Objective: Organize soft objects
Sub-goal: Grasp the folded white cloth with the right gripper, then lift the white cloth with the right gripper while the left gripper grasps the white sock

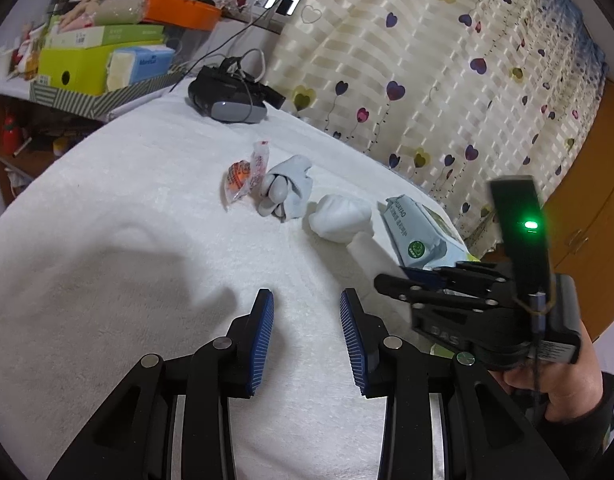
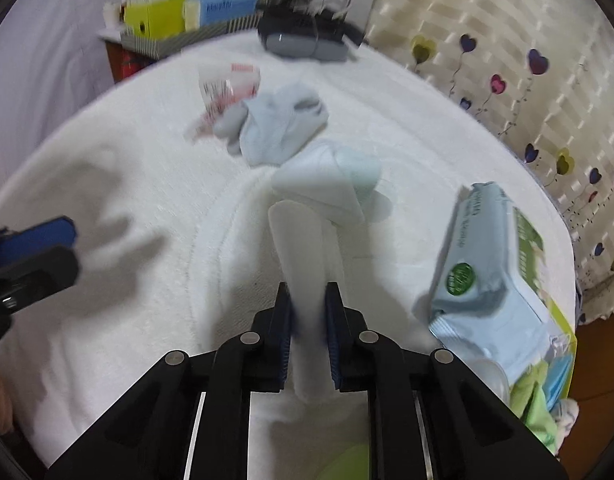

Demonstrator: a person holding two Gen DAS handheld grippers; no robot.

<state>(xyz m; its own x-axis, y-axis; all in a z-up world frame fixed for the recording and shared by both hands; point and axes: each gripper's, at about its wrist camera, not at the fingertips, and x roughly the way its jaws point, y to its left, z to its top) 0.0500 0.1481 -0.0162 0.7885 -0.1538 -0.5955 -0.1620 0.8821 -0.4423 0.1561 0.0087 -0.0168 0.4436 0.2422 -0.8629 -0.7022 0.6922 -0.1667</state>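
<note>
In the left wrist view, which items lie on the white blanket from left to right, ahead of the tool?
Orange snack packet → blue-grey sock bundle → white rolled sock → wet wipes pack.

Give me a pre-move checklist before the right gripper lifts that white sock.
1. Right gripper closed on the white sock: ok, fingers pinch its long end.
2. Sock's other end free: cannot tell, the bunched part lies against the pale blue sock.
3. Wipes pack clear of the lift path: ok, it lies to the side, apart.
4. Left gripper out of the way: ok, open, nothing between its fingers, over bare blanket.
5. Snack packets undisturbed: ok, beyond the blue sock.
</note>
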